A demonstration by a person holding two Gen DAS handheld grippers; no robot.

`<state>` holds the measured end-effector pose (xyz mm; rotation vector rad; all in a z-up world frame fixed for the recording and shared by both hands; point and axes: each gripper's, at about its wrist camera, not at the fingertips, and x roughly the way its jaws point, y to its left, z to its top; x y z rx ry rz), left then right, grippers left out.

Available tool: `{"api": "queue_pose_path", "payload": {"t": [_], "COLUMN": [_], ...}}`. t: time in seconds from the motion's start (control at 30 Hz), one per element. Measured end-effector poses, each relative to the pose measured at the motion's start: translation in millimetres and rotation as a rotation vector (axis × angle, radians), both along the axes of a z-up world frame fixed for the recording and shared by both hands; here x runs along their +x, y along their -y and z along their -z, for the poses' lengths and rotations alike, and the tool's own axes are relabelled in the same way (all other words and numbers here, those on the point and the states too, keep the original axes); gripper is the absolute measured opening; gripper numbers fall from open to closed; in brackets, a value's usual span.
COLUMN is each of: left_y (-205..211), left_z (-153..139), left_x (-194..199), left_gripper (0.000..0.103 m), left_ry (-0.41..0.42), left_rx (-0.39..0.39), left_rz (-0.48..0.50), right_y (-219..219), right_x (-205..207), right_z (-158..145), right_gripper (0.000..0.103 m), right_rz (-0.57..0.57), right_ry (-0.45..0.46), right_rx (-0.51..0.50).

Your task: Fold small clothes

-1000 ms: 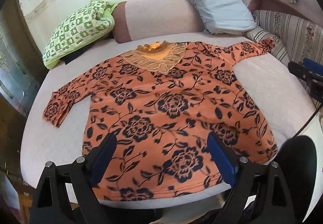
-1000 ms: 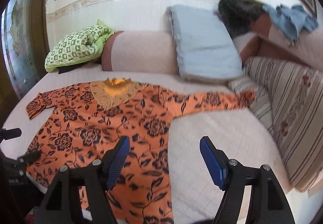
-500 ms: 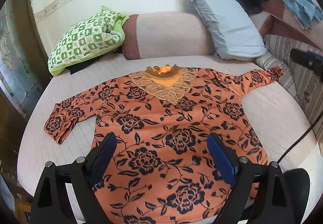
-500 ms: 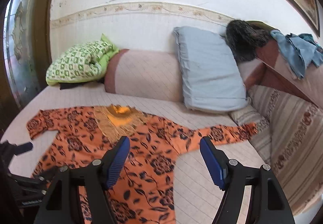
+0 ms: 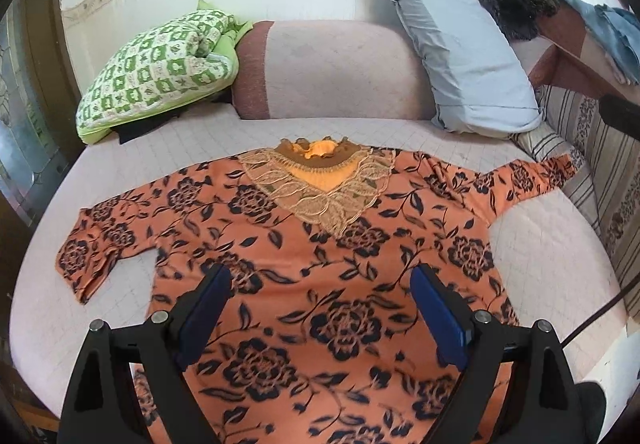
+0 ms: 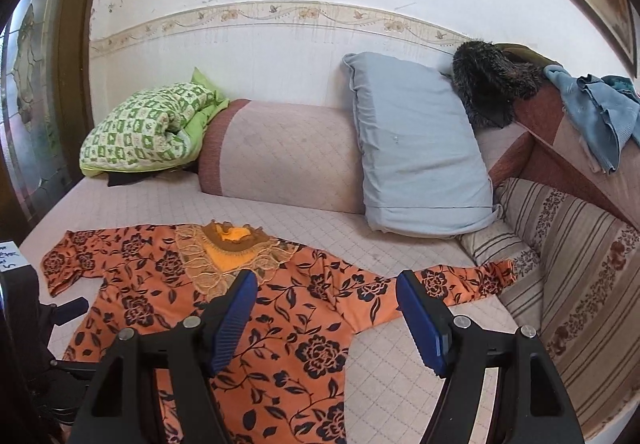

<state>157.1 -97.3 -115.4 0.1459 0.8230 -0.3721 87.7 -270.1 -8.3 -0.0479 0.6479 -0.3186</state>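
While the left gripper [image 5: 320,318] hovers wide and empty over the orange top [image 5: 320,264], spread flat on the bed [image 5: 540,244], folding hasn't started. Right view: right gripper [image 6: 326,314] wide, empty; next, probably grab a sleeve [image 6: 460,284].

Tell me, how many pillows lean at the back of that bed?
2: a green-and-white checked pillow at the back left corner, and a pale blue pillow propped at the back right. Others may be hidden.

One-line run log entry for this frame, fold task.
stage: pre-grasp | orange black-floral long-sleeved top: spread flat on pale quilted bed, unfolded | left gripper: jaws open, empty | right gripper: jaws open, empty
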Motion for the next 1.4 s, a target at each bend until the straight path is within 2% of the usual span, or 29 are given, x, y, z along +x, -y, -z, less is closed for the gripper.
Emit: {"api": "queue_pose_path", "payload": {"t": [0.3,0.63,1.3,1.4], "left_y": [25.3,33.1,33.4,33.8], "left_z": [2.4,11.1,33.5,43.0], "left_x": [23.9,40.9,55.6,56.1], "left_gripper": [0.091,0.091,0.091,0.091], "left_ry": [0.017,0.013,0.021,0.054], "left_rx": [-0.044,-0.068,-0.013,0.018], "left_rz": [0.008,-0.011,-0.001,-0.004], "right_y": [15.7,22.0,24.1,24.6], "right_x": [15.7,25.0,40.6,43.5], "right_z": [3.5,8.3,18.5,21.8], "right_gripper": [0.075,0.075,0.075,0.075], "right_rz": [0.042,0.06,0.099,0.101], "right_ry": [-0.008,-0.02,-0.025,-0.032], "right_rx": [-0.037,-0.07,-0.095,-0.093]}}
